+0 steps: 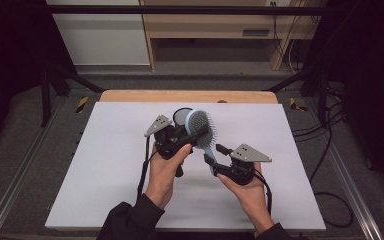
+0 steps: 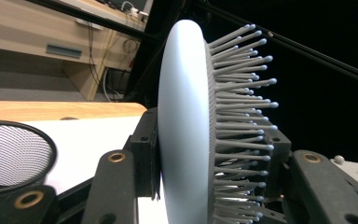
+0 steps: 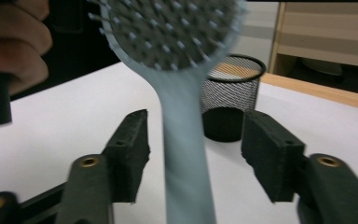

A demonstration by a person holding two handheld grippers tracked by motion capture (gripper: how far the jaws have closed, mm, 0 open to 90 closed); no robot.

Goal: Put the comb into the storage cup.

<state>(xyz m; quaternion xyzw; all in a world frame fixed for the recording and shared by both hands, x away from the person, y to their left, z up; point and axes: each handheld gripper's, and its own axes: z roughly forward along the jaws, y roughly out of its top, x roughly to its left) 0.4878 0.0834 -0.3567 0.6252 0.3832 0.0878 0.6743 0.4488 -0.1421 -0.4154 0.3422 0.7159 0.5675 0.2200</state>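
My left gripper (image 1: 180, 136) clamps the hairbrush (image 1: 201, 129) head at frame centre. Its handle runs down-right between the spread jaws of my right gripper (image 3: 195, 154), not yet touching.

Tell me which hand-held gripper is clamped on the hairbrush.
The left hand-held gripper: its jaws squeeze the light blue hairbrush at the head. The right hand-held gripper stands open around the handle, gaps either side.

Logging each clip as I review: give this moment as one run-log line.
left tool: shut on head of pale blue oval pin hairbrush | right tool: open, astride its handle | black mesh cup: upright on white table
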